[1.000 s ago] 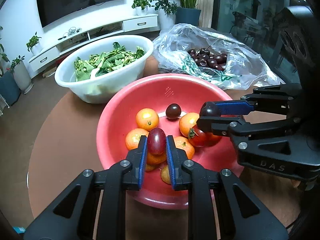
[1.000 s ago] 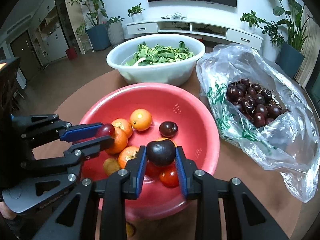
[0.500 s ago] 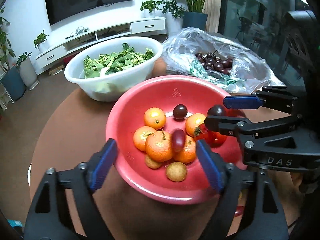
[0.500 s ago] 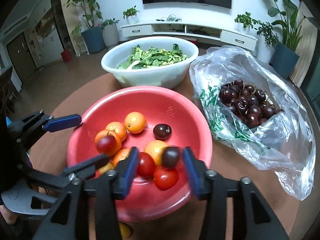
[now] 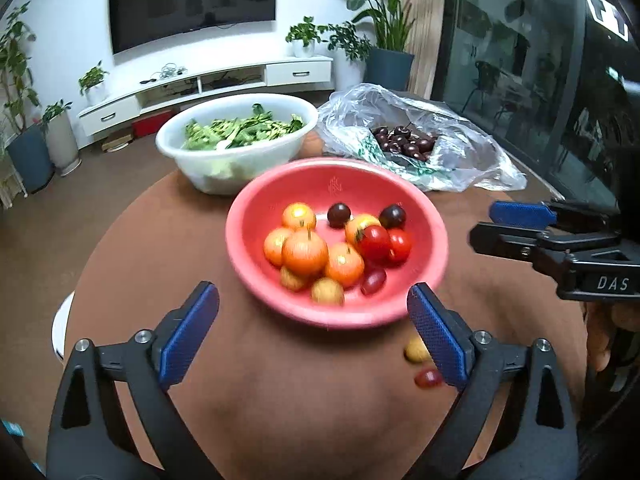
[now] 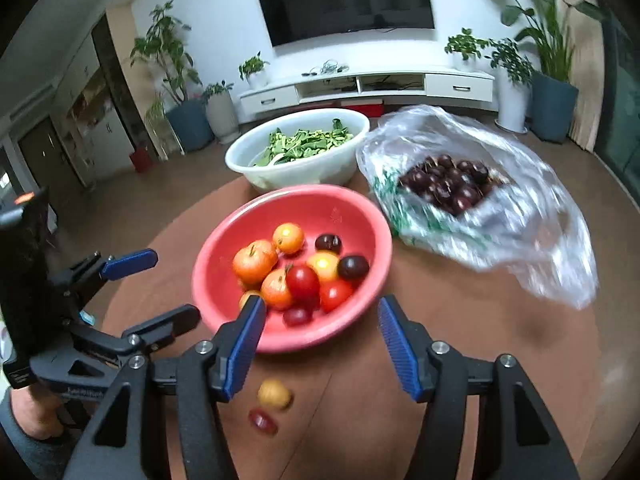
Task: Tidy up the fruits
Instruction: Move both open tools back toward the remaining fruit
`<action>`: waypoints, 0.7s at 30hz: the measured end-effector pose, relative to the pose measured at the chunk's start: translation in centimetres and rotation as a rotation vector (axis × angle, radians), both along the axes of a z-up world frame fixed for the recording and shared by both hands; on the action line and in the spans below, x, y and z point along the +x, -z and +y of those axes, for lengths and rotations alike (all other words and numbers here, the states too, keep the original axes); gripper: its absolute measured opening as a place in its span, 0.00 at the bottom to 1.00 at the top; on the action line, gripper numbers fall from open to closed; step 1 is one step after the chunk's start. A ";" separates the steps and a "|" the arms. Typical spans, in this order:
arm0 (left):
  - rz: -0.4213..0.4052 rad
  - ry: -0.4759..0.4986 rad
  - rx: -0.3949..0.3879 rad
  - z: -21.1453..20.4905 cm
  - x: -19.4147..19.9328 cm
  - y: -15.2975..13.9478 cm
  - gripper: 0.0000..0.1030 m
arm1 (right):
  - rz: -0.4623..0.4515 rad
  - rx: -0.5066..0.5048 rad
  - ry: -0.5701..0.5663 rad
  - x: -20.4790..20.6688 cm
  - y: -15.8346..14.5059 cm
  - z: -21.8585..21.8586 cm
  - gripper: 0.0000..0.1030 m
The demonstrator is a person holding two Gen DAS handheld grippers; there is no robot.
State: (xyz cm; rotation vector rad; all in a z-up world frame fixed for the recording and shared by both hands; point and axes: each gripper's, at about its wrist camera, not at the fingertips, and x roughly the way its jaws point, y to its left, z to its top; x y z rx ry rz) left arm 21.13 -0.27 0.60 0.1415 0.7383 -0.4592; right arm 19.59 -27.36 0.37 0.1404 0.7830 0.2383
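A red bowl (image 5: 248,240) (image 6: 352,216) on the round brown table holds several small oranges, red tomatoes, two dark cherries and a red grape (image 5: 374,282) (image 6: 297,316). One dark cherry (image 5: 393,216) (image 6: 353,267) lies at the bowl's right side. My left gripper (image 5: 312,294) (image 6: 172,286) hangs in front of the bowl, its jaws opening wide with nothing held. To its right, my right gripper (image 6: 320,304) (image 5: 486,224) is also opening and grips nothing. A small yellow fruit (image 5: 416,350) (image 6: 274,394) and a red grape (image 5: 428,378) (image 6: 263,420) lie loose on the table before the bowl.
Behind the red bowl stands a white basin of green leaves (image 5: 236,140) (image 6: 296,152). A clear plastic bag of dark cherries (image 5: 404,144) (image 6: 448,184) lies at the back right. The table's curved edge (image 5: 92,264) runs along the left. A hand (image 5: 604,344) holds the right gripper.
Both grippers have opened: the left one let a red grape go and the right one a dark cherry, both now in the bowl. Both grippers have drawn back from the bowl.
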 end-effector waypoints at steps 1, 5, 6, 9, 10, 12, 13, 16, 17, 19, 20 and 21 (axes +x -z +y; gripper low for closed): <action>0.004 -0.006 -0.011 0.4 -1.1 0.4 0.96 | 0.005 0.006 0.004 -1.0 0.4 0.0 0.61; 0.048 -0.027 -0.046 1.7 -5.4 2.6 0.97 | 0.070 -0.006 -0.021 -2.8 3.1 0.8 0.61; 0.061 -0.031 -0.058 2.0 -6.3 3.0 0.97 | 0.093 -0.012 -0.032 -2.9 3.9 1.3 0.61; 0.085 -0.032 -0.060 2.3 -9.3 4.3 0.97 | 0.126 -0.015 -0.063 -2.8 5.2 2.8 0.58; 0.088 -0.031 -0.046 2.3 -10.3 4.6 0.97 | 0.127 -0.027 -0.073 -2.6 5.4 3.3 0.57; 0.089 -0.035 -0.041 2.4 -11.6 4.9 0.98 | 0.141 -0.045 -0.081 -2.1 5.9 4.1 0.55; 0.089 -0.040 -0.038 2.4 -12.0 5.0 1.00 | 0.148 -0.046 -0.085 -1.8 6.0 4.5 0.55; 0.085 -0.059 -0.028 2.4 -12.8 5.4 1.00 | 0.181 -0.070 -0.085 -1.0 6.8 5.3 0.51; 0.086 -0.067 -0.022 2.4 -12.9 5.5 1.00 | 0.193 -0.078 -0.087 -0.8 7.1 5.3 0.48; 0.091 -0.088 -0.014 2.5 -12.9 5.6 1.00 | 0.199 -0.089 -0.090 -0.5 7.5 5.4 0.47; 0.090 -0.088 -0.017 2.5 -12.8 5.6 1.00 | 0.201 -0.096 -0.091 -0.3 7.5 5.6 0.46; 0.090 -0.089 -0.019 2.5 -12.7 5.5 1.00 | 0.200 -0.102 -0.091 -0.3 7.5 5.7 0.46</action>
